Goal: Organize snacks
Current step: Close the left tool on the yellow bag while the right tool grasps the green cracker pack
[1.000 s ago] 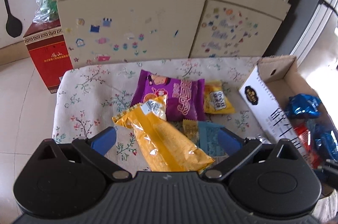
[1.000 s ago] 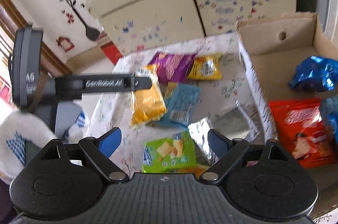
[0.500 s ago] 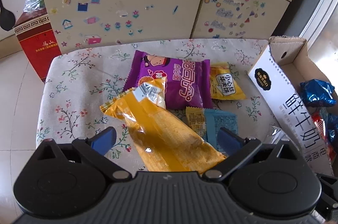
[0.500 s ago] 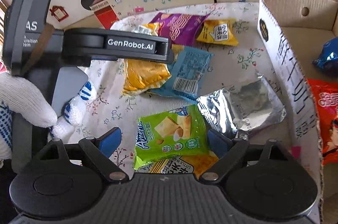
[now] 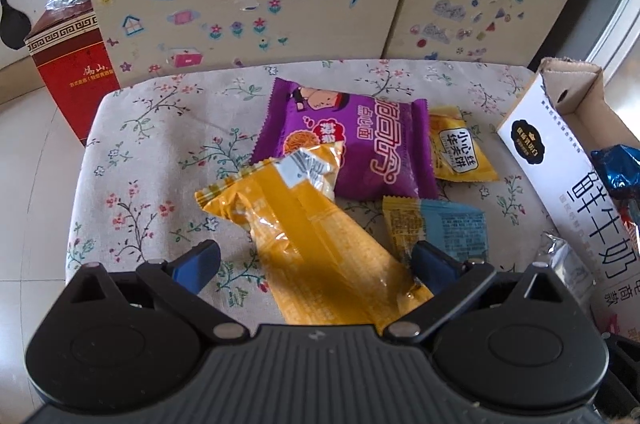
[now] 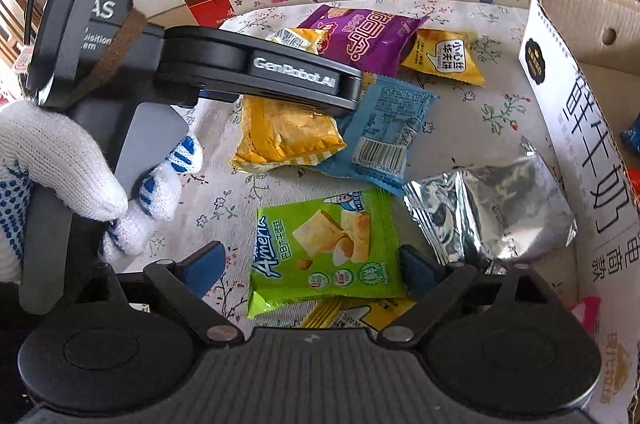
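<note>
Gloved hand [image 6: 60,160] grips left tool handle. Left gripper [image 5: 316,260] spread wide over long yellow packet [image 5: 316,236] on floral cloth [image 5: 132,160]; purple packet [image 5: 356,148] beyond. Right gripper [image 6: 308,264] also spread, straddling green cracker packet [image 6: 324,248] (not pinching). Silver packet [image 6: 496,212] beside cardboard box [image 6: 576,128], far right.

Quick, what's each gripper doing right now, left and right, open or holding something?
Left gripper: open, fingers either side of the orange packet, not clamped.
Right gripper: open, straddling the green snack packet, not gripping.
</note>
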`<state>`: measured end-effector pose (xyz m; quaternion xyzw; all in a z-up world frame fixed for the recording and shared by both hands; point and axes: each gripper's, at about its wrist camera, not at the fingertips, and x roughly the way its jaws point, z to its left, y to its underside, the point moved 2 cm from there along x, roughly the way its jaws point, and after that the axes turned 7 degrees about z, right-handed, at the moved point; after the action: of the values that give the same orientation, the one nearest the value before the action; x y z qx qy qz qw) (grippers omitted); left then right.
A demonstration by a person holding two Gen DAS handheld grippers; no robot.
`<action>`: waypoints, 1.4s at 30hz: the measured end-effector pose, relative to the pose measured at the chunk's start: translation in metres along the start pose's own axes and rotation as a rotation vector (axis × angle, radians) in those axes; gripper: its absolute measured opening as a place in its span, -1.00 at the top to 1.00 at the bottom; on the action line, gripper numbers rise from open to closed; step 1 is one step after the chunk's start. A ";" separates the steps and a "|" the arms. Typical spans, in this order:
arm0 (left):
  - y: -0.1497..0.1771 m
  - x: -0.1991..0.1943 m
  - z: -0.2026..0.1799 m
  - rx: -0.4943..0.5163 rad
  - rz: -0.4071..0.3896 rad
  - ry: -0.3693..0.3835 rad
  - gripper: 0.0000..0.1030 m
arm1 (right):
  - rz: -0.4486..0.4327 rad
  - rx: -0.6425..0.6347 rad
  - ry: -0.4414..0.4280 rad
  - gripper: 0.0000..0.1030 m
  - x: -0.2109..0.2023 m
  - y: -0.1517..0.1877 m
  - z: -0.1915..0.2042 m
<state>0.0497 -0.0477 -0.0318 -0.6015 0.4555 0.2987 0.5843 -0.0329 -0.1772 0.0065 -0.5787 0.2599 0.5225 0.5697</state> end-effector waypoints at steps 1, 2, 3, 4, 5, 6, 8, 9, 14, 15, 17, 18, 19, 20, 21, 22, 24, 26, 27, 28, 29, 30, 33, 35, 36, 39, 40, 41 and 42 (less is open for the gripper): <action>0.000 0.000 -0.001 0.006 0.001 0.001 -0.97 | -0.002 -0.013 0.012 -0.89 0.001 0.000 0.002; 0.001 0.000 -0.002 0.012 0.002 0.001 -0.97 | -0.003 -0.028 0.026 -0.90 0.002 0.001 0.005; 0.001 0.000 -0.002 0.020 0.000 -0.003 -0.97 | -0.005 -0.041 0.037 -0.90 0.003 0.001 0.007; 0.002 0.000 -0.003 0.027 -0.003 -0.007 -0.97 | -0.006 -0.048 0.044 -0.90 0.004 0.001 0.007; 0.002 -0.001 -0.003 0.030 -0.005 -0.010 -0.97 | -0.007 -0.051 0.051 -0.90 0.005 0.001 0.008; 0.002 -0.001 -0.002 0.031 -0.006 -0.013 -0.97 | -0.008 -0.053 0.056 -0.90 0.005 0.001 0.009; 0.003 -0.002 -0.001 0.031 -0.007 -0.015 -0.97 | -0.006 -0.064 0.069 -0.88 0.006 0.001 0.010; 0.003 -0.003 -0.001 0.031 -0.007 -0.014 -0.95 | -0.006 -0.076 0.080 -0.87 0.006 0.002 0.011; 0.005 -0.005 0.000 0.034 -0.011 0.012 -0.78 | -0.012 -0.122 0.115 -0.63 0.007 0.003 0.014; 0.005 -0.006 0.000 0.034 -0.011 0.019 -0.71 | -0.013 -0.123 0.115 -0.61 0.006 0.003 0.015; 0.006 -0.007 -0.001 0.034 -0.014 0.037 -0.59 | -0.015 -0.122 0.111 -0.54 0.005 0.004 0.015; 0.006 -0.008 -0.001 0.036 -0.016 0.044 -0.52 | -0.017 -0.121 0.110 -0.52 0.004 0.004 0.015; 0.006 -0.009 -0.002 0.039 -0.018 0.047 -0.47 | -0.021 -0.120 0.110 -0.47 0.003 0.005 0.015; 0.006 -0.010 -0.002 0.040 -0.020 0.050 -0.39 | -0.023 -0.119 0.108 -0.43 0.002 0.006 0.015; 0.007 -0.011 -0.002 0.041 -0.022 0.054 -0.35 | -0.023 -0.119 0.104 -0.42 0.001 0.006 0.015; 0.007 -0.012 -0.003 0.041 -0.025 0.058 -0.27 | -0.024 -0.117 0.101 -0.39 -0.001 0.007 0.015; 0.007 -0.014 -0.003 0.045 -0.030 0.054 -0.17 | -0.024 -0.118 0.091 -0.32 -0.002 0.008 0.015; 0.008 -0.015 -0.002 0.049 -0.036 0.043 -0.11 | -0.024 -0.112 0.080 -0.27 -0.003 0.008 0.016; 0.008 -0.015 -0.001 0.047 -0.038 0.038 -0.09 | -0.023 -0.112 0.075 -0.27 -0.003 0.008 0.017; 0.009 -0.016 0.000 0.043 -0.041 0.034 -0.08 | -0.022 -0.115 0.068 -0.26 -0.004 0.009 0.017; 0.009 -0.017 0.002 0.039 -0.043 0.030 -0.06 | -0.021 -0.115 0.063 -0.26 -0.004 0.009 0.018; 0.009 -0.017 0.003 0.035 -0.045 0.026 -0.05 | -0.022 -0.113 0.057 -0.25 -0.005 0.009 0.018; 0.009 -0.020 0.008 0.021 -0.048 0.024 -0.04 | -0.028 -0.104 0.048 -0.25 -0.006 0.007 0.017; 0.010 -0.022 0.012 0.013 -0.048 0.028 -0.03 | -0.036 -0.099 0.047 -0.25 -0.008 0.006 0.016; 0.011 -0.023 0.014 0.009 -0.048 0.032 -0.03 | -0.039 -0.097 0.043 -0.25 -0.009 0.006 0.016; 0.013 -0.026 0.018 -0.002 -0.047 0.040 -0.02 | -0.051 -0.096 0.033 -0.25 -0.014 0.005 0.017; 0.014 -0.027 0.019 -0.004 -0.049 0.040 -0.02 | -0.054 -0.096 0.033 -0.25 -0.015 0.005 0.017; 0.015 -0.028 0.021 -0.007 -0.051 0.039 -0.01 | -0.057 -0.095 0.032 -0.25 -0.016 0.004 0.016; 0.015 -0.030 0.022 -0.009 -0.055 0.036 0.00 | -0.061 -0.093 0.031 -0.25 -0.018 0.004 0.016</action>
<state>0.0278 -0.0188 -0.0146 -0.6217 0.4480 0.2739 0.5811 -0.0474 -0.1684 0.0244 -0.6203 0.2265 0.5073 0.5537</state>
